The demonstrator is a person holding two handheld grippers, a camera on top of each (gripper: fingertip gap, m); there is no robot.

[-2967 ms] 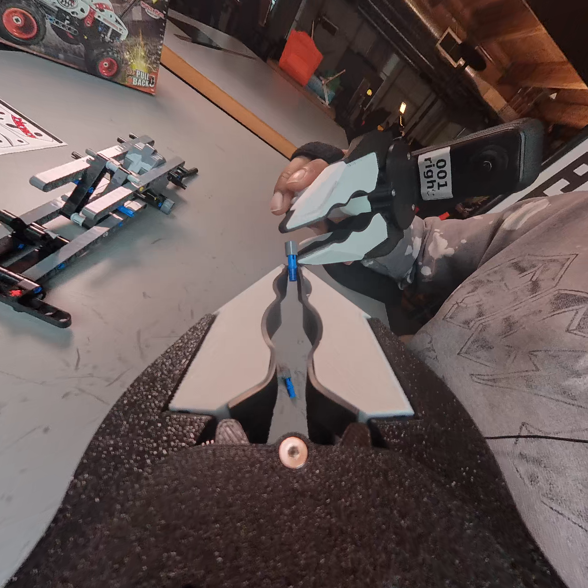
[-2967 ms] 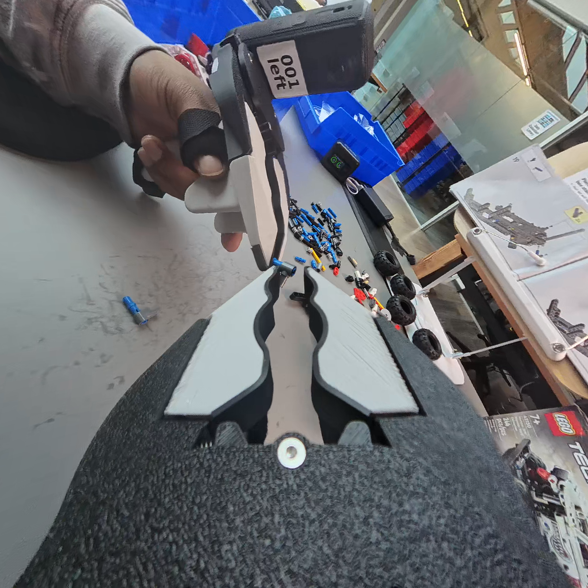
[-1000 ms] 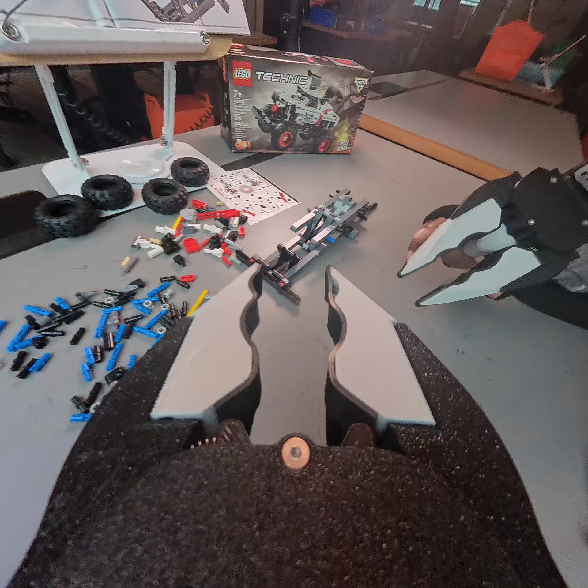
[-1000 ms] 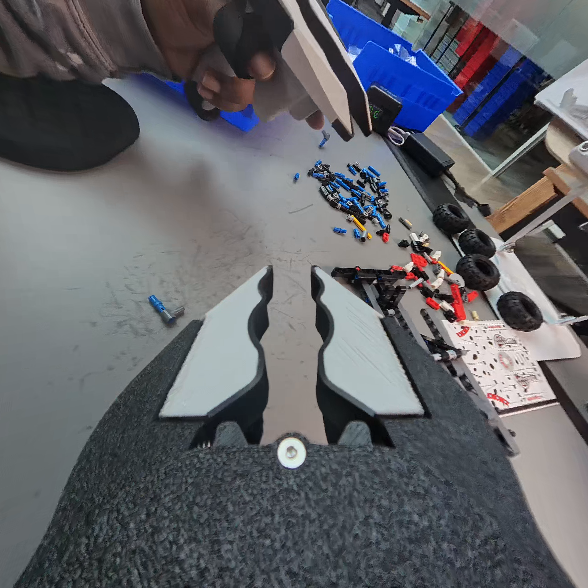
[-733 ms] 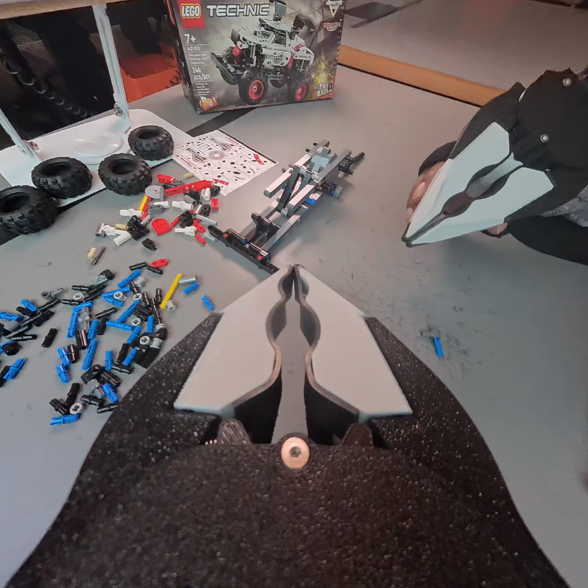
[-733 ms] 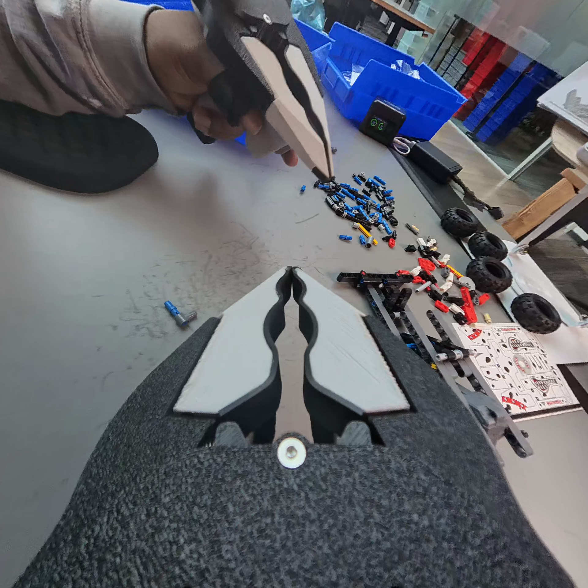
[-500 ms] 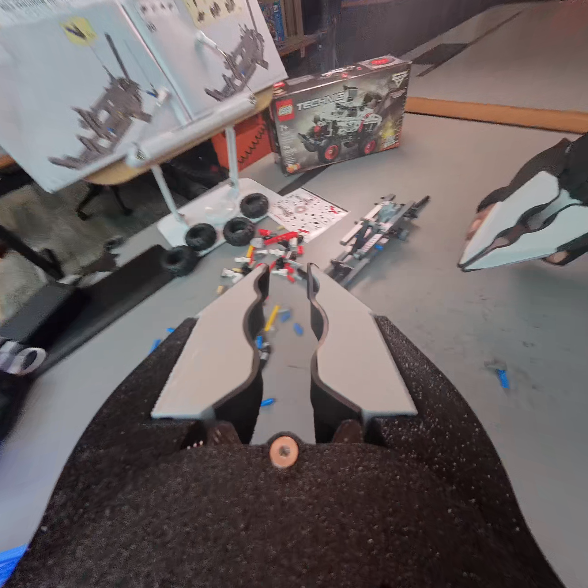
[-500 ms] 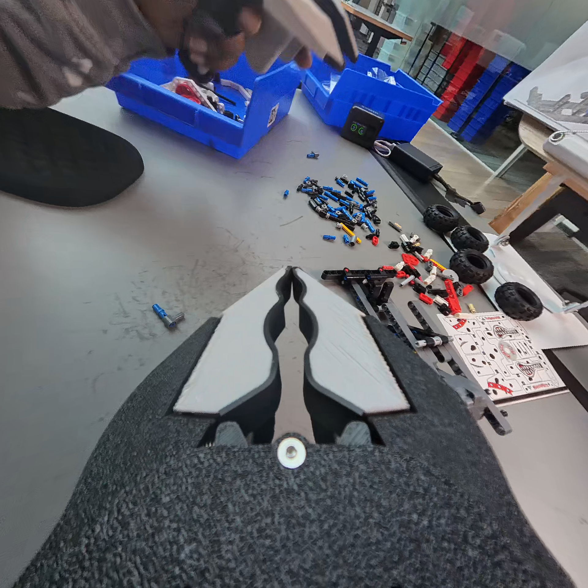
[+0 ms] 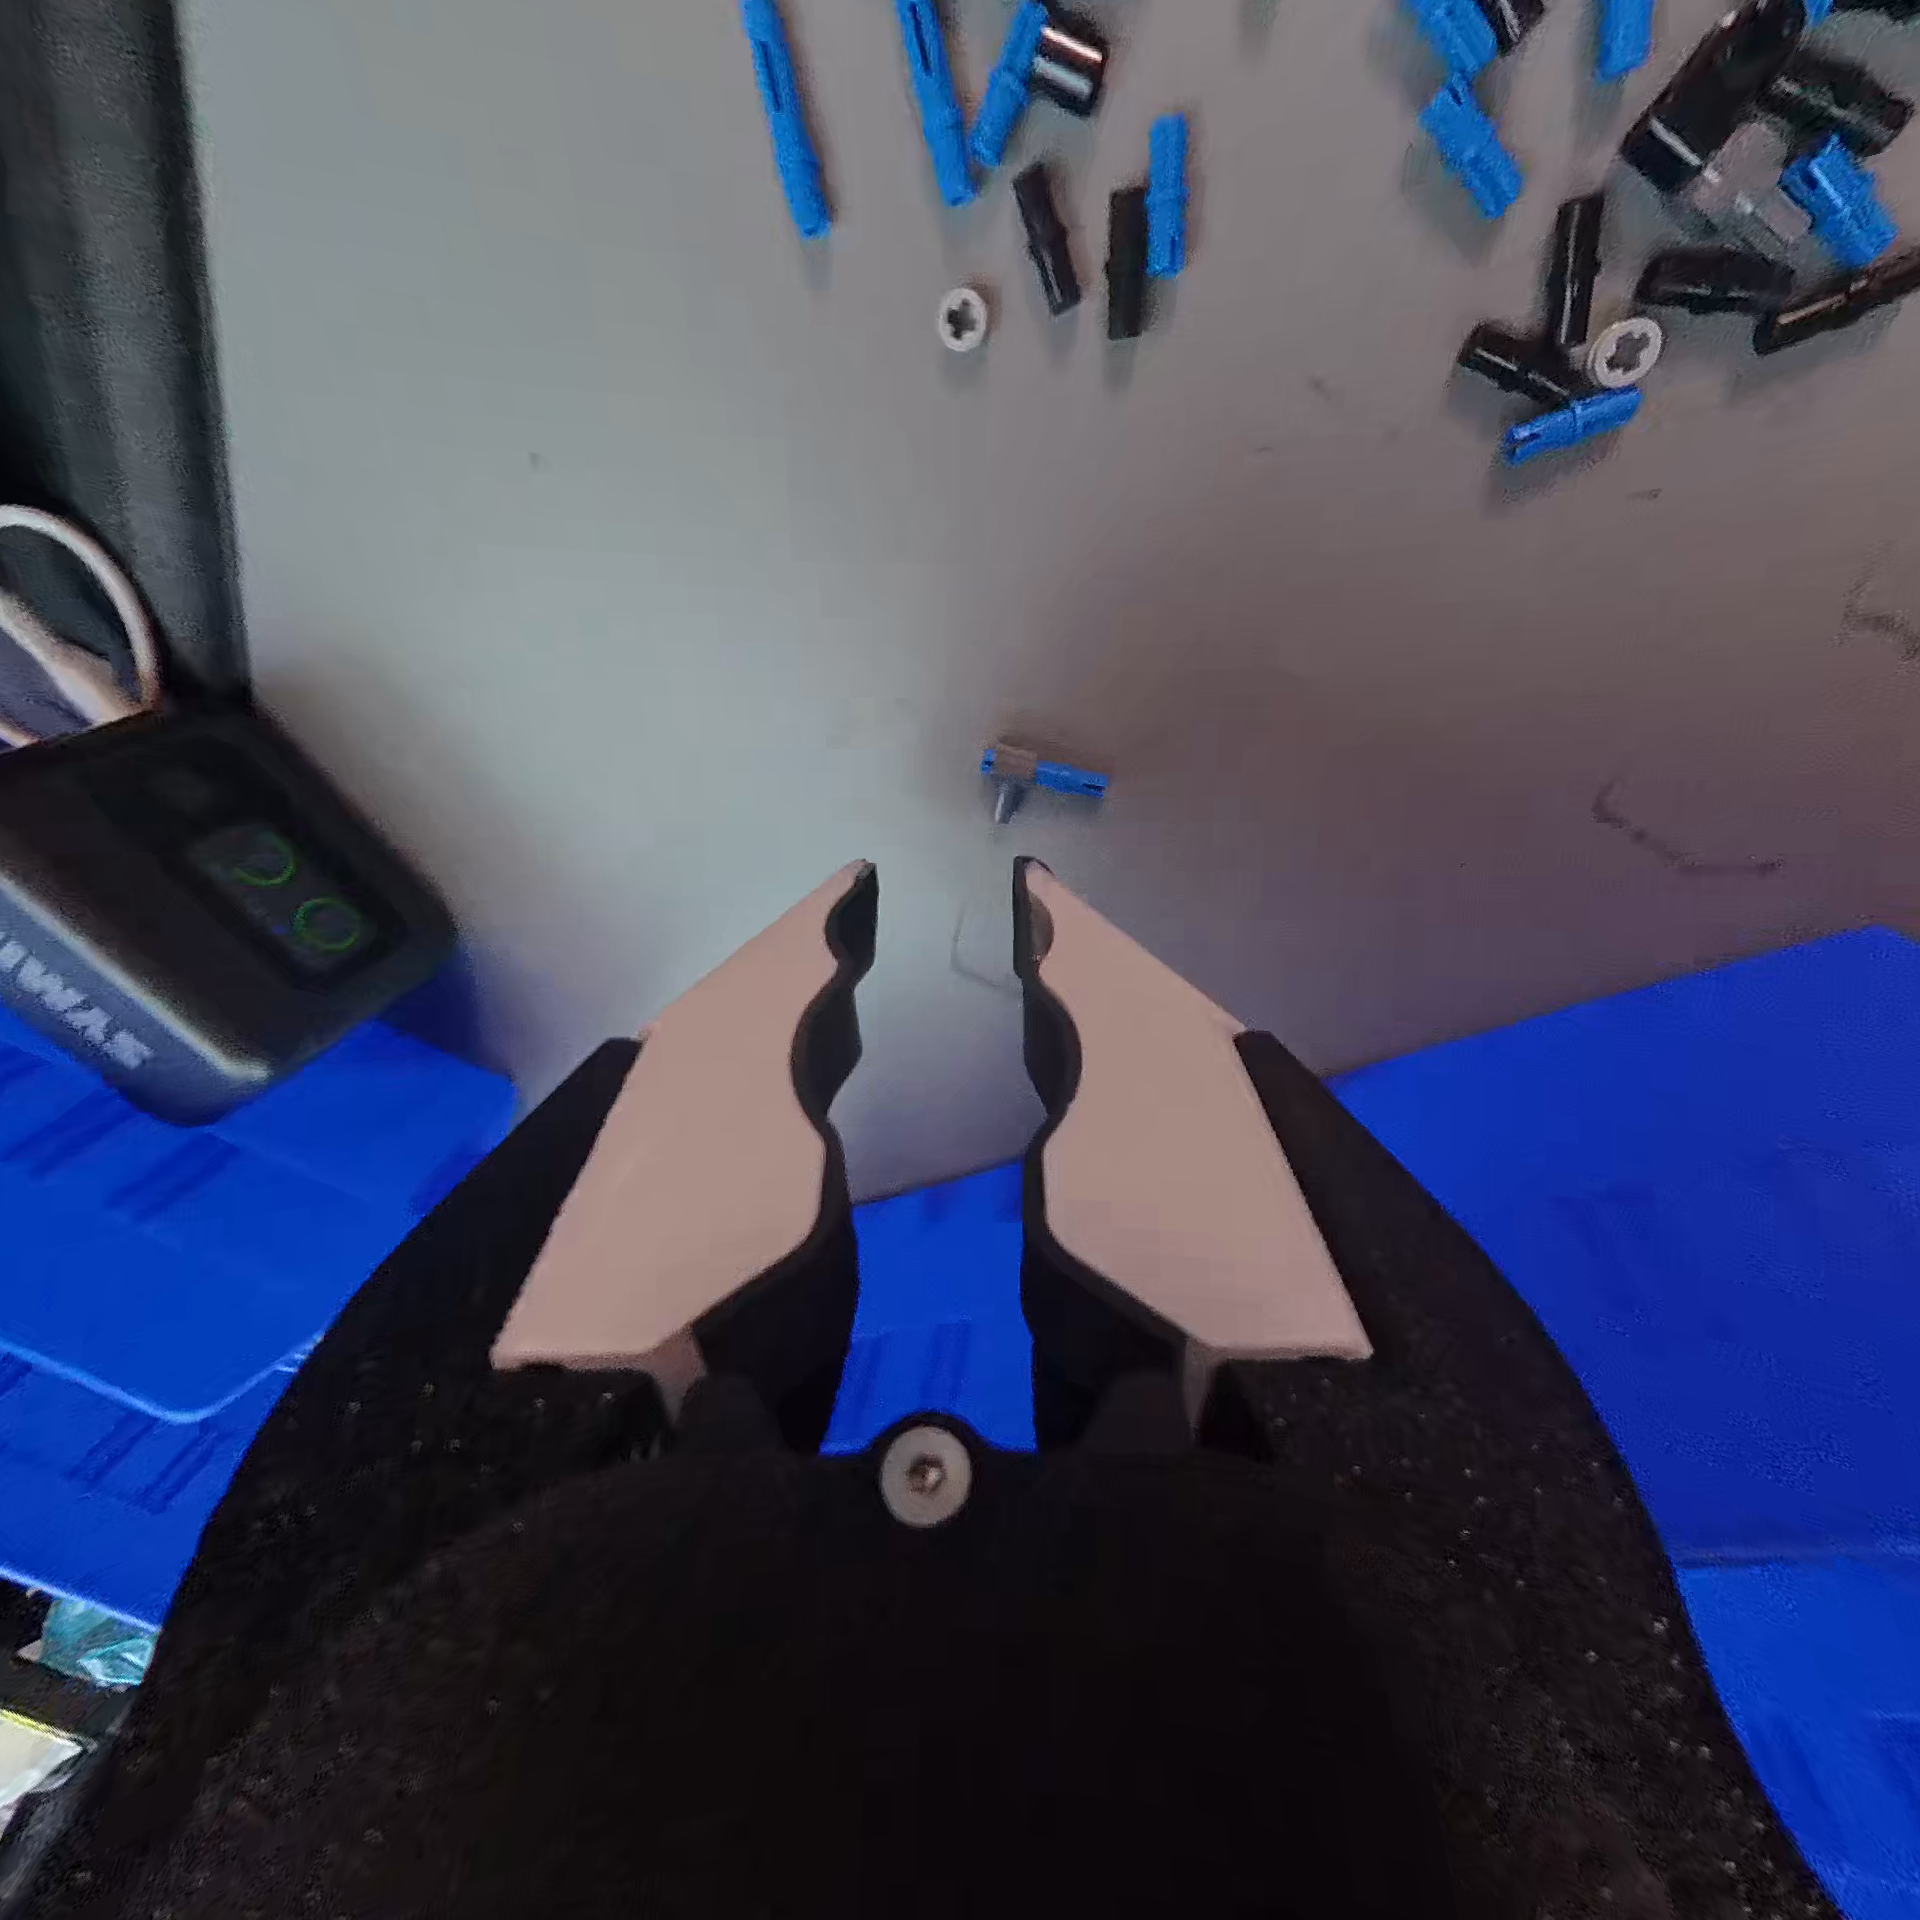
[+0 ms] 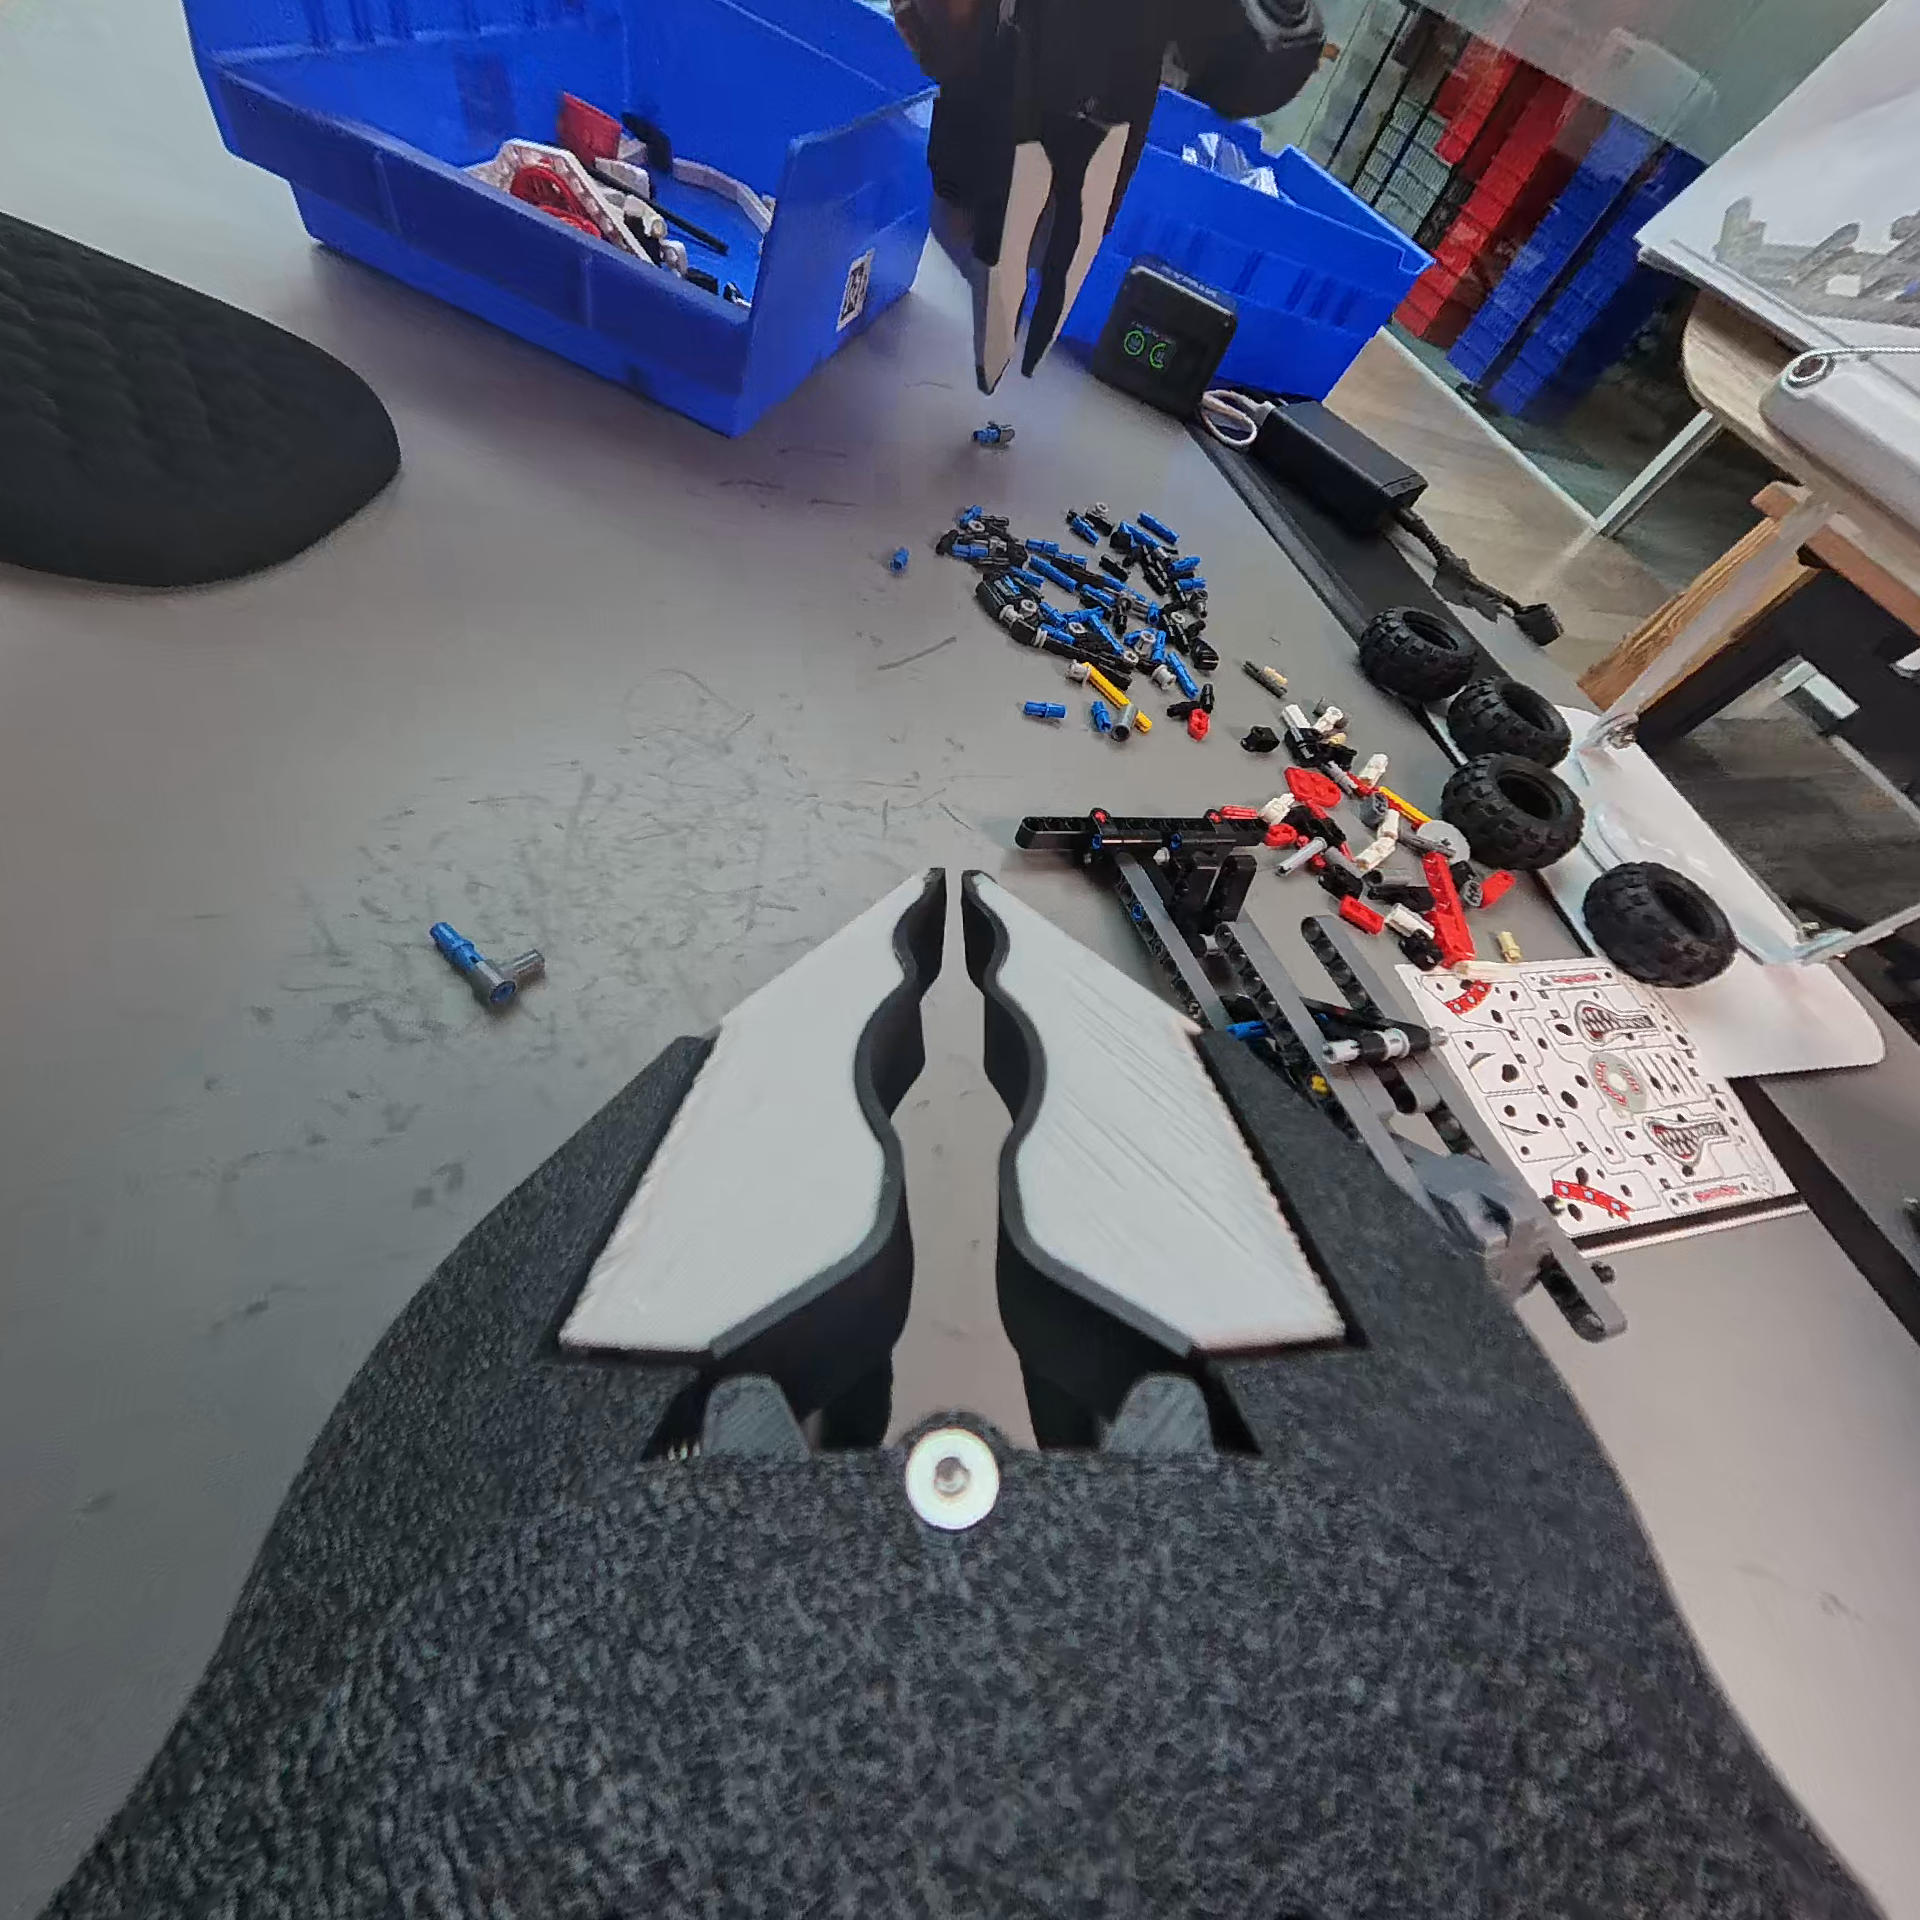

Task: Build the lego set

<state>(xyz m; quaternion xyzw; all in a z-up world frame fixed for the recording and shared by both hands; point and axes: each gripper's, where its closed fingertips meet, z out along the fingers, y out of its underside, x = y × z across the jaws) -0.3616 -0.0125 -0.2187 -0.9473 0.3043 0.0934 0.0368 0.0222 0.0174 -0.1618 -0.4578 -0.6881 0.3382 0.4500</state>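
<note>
My left gripper (image 9: 945, 868) is open and empty. It points down at the grey table, just short of a small blue pin with a grey connector (image 9: 1039, 774). In the right wrist view the left gripper (image 10: 1010, 358) hangs over that piece (image 10: 992, 434), in front of the blue bins. My right gripper (image 10: 953, 878) is shut and empty, low over the table. A second blue pin with a grey connector (image 10: 488, 966) lies to its left. The dark, partly built chassis (image 10: 1195, 862) lies to its right. A pile of blue and black pins (image 10: 1091, 613) lies beyond it.
Two blue bins (image 10: 582, 208) and a black device with green rings (image 10: 1158, 338) stand at the back. Several black tyres (image 10: 1512, 810), red and white parts (image 10: 1382, 842) and a sticker sheet (image 10: 1579, 1091) lie at the right. A black pad (image 10: 156, 416) lies at the left. One gripper's finger ends stand about 40 centimetres off the other's.
My left gripper has swung from facing the box and booklet to pointing down over the small blue piece by the bins, still open. The right gripper has stayed shut and hardly moved.
</note>
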